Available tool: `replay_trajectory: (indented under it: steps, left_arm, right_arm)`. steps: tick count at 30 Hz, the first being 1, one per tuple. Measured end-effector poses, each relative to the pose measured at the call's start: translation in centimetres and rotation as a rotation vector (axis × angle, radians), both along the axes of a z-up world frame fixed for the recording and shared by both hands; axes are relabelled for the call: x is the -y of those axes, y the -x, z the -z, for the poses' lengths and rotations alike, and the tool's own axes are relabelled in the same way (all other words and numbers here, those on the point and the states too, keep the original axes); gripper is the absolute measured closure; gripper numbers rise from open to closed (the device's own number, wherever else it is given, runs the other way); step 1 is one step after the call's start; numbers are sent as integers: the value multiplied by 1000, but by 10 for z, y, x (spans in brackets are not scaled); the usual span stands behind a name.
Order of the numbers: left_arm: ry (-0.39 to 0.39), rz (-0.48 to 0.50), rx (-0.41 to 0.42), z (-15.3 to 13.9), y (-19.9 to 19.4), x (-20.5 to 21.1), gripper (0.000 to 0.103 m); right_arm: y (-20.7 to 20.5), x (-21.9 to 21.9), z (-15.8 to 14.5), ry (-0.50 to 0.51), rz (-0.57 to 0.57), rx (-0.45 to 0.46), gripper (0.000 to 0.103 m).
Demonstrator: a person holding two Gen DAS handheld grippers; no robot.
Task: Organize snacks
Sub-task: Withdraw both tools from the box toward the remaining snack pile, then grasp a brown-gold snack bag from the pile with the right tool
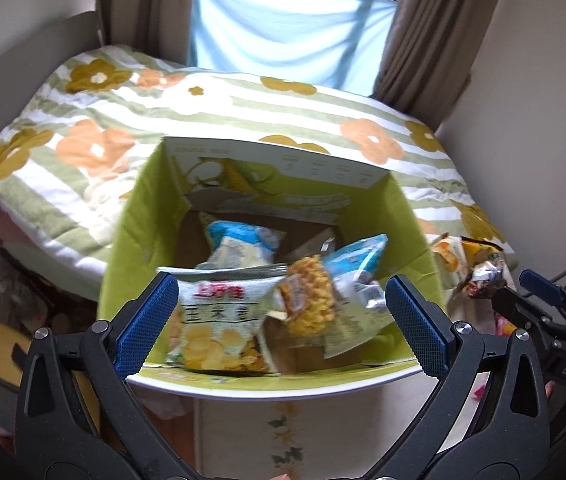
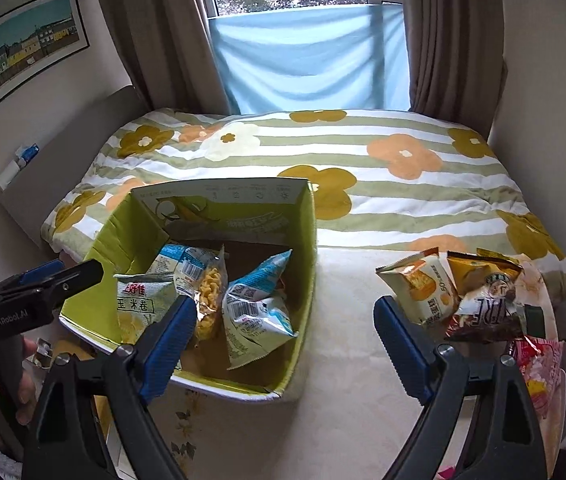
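Observation:
A green cardboard box [image 1: 135, 236] [image 2: 307, 240] stands open on a pale table. Inside lie a corn-chip bag [image 1: 219, 320] [image 2: 139, 300], a yellow noodle-snack bag [image 1: 311, 296] [image 2: 209, 296] and blue-and-white bags [image 1: 243, 240] [image 2: 255, 312]. My left gripper [image 1: 279, 320] is open and empty, just above the box's near rim; it also shows in the right wrist view [image 2: 63, 272]. My right gripper [image 2: 287, 340] is open and empty over the table, right of the box. Loose snack bags [image 2: 423, 292] [image 1: 479, 268] lie at the table's right.
A bed with a flowered, striped quilt [image 2: 323, 160] lies behind the table. Curtains [image 2: 443, 40] and a window with blue cloth [image 2: 311, 56] are beyond it. A pink packet [image 2: 539, 368] lies at the table's right edge. A framed picture [image 2: 31, 44] hangs on the left.

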State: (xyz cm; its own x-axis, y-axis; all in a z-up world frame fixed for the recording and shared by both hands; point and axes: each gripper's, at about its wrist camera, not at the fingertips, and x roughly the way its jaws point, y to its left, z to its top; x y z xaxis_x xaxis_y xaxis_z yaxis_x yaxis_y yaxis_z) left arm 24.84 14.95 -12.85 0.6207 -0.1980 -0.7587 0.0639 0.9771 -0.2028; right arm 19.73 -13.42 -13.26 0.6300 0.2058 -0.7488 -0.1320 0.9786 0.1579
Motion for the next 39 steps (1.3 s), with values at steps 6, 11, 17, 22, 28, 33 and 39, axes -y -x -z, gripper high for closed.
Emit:
replay_trajectory:
  steps: [6, 11, 17, 22, 28, 33, 39]
  left_arm:
    - [-4, 75, 14, -5, 0, 50, 0]
    - [-18, 101, 20, -8, 1, 96, 0]
    - [-2, 88, 6, -9, 1, 153, 0]
    - [-34, 80, -3, -5, 0, 205, 0]
    - [-29, 43, -36, 11, -5, 250, 0]
    - [-49, 37, -84, 29, -6, 273, 0]
    - [-59, 37, -155, 56, -15, 280, 0]
  right_arm:
    - [14, 47, -3, 13, 86, 11, 15]
    - [19, 92, -3, 3, 128, 12, 15]
    - [16, 154, 0, -7, 150, -7, 15]
    - [5, 197, 11, -14, 138, -29, 15]
    - [-21, 234, 35, -60, 84, -83, 15]
    - [-49, 243, 66, -122, 50, -165, 15]
    - [-77, 235, 105, -171, 37, -241, 15]
